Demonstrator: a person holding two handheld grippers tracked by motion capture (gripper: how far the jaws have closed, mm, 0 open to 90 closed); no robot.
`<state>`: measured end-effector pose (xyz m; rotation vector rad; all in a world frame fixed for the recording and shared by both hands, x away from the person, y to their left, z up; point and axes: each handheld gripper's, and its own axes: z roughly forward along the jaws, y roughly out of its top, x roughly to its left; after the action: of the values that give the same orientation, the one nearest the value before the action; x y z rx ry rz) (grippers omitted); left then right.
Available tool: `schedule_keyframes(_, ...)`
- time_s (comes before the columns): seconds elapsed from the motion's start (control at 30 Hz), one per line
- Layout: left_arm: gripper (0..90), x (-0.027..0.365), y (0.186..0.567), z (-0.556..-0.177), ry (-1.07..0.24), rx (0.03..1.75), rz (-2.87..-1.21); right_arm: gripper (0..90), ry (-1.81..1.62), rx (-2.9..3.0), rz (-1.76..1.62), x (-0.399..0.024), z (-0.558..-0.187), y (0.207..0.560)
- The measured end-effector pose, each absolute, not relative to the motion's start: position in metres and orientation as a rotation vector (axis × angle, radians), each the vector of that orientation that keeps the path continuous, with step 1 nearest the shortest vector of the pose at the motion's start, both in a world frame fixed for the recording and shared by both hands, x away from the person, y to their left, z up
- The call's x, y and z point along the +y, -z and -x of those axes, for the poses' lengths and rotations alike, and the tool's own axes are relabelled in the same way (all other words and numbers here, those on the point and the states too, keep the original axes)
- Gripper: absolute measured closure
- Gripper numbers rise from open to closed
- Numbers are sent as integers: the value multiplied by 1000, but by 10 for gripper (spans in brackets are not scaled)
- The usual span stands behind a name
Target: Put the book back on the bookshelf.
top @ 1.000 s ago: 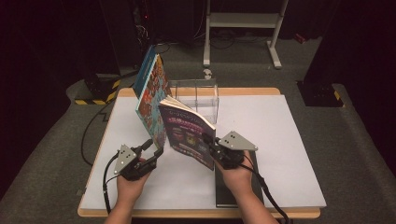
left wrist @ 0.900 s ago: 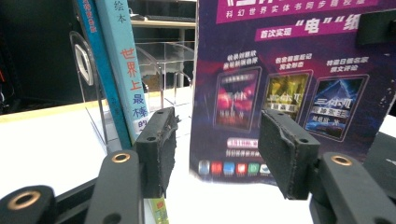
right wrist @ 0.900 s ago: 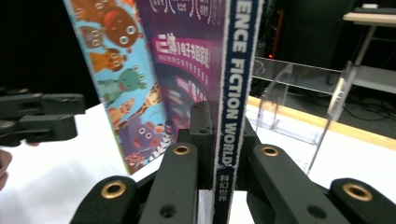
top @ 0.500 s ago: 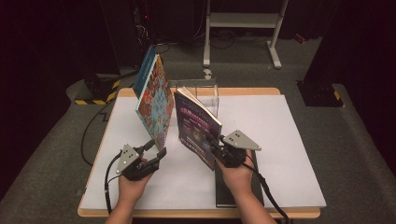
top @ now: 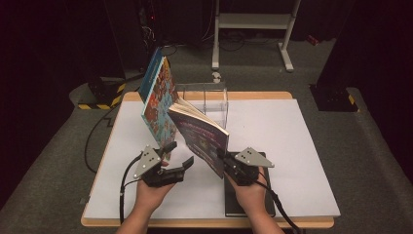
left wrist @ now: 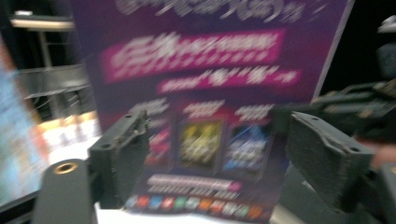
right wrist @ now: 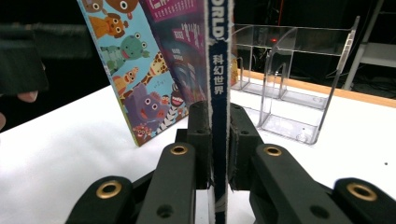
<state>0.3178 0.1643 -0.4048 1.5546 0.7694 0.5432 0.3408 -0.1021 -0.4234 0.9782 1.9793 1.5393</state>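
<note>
R gripper (right wrist: 218, 140) clamped on purple magazine (top: 200, 139); L gripper (top: 178, 155) just opened, empty; next prob: slot mag into clear rack (top: 209, 100), upper centre.

- We record the left gripper (left wrist: 210, 154) with both black jaws rising from the bottom of the frame, standing wide apart; they have just been opening, and nothing is pressed between the pads.
- Beyond the gap stands a purple magazine (left wrist: 210, 84), blurred, filling the centre and top.
- A colourful book (left wrist: 16, 144) edges the left side.
- The other gripper (left wrist: 359, 105) sits at right.
</note>
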Motion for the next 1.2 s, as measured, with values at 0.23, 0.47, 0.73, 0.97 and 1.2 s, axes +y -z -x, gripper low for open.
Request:
schedule_keyframes(0.23, 159, 126, 382, -332, -464, 710, -1564, 808, -1573, 1980, -982, -103, -341, 425)
schedule_keyframes(0.47, 128, 102, 377, -338, -461, 697, -1572, 748, -1619, 2022, -967, -103, -340, 426)
schedule_keyframes(0.73, 77, 97, 379, -340, -503, 748, -1579, 679, -1663, 2072, -930, -103, -330, 433)
schedule_keyframes(0.97, 269, 98, 381, -341, -602, 808, -1608, 650, -1679, 2138, -858, -91, -323, 434)
schedule_keyframes(1.2, 377, 103, 384, -338, -649, 814, -1635, 568, -1649, 2142, -870, -127, -310, 430)
